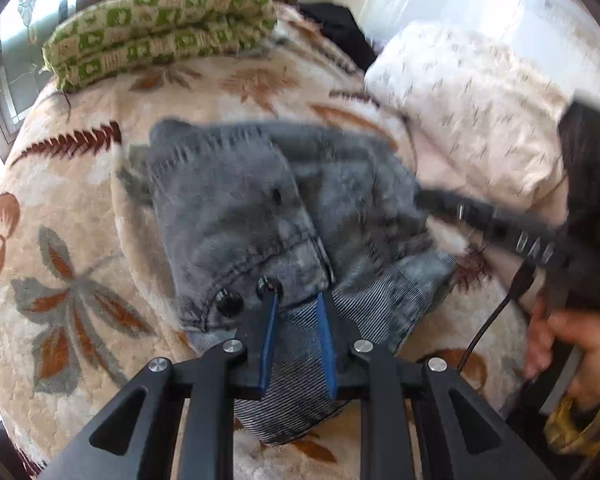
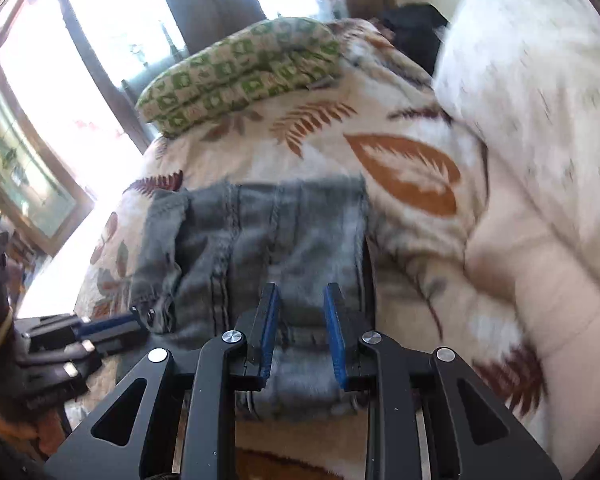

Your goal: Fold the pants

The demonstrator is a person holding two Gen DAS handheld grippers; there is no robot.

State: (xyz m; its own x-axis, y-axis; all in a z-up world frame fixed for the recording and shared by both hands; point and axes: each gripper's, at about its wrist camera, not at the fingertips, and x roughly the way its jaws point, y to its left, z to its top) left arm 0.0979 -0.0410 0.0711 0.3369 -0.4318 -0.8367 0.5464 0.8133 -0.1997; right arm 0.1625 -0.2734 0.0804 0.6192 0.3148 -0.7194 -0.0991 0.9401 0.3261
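Grey denim pants [image 1: 260,216] lie folded in a bundle on a leaf-patterned blanket [image 1: 80,220]. My left gripper [image 1: 296,300] is over the near waistband edge by the buttons, its blue pads apart with denim lying between them. The right gripper reaches in from the right in the left wrist view [image 1: 440,200]. In the right wrist view the pants [image 2: 280,240] lie ahead and under my right gripper [image 2: 302,296], whose pads are apart over the fabric. The left gripper shows at the left of that view [image 2: 140,316], at the waistband corner.
A folded green-and-cream patterned cloth [image 1: 160,28] lies at the far side of the bed. A white quilt [image 1: 480,112] is heaped on the right, with a dark garment [image 1: 336,28] behind it. Windows [image 2: 80,80] are at the left. A person's hand [image 1: 572,344] holds the right gripper.
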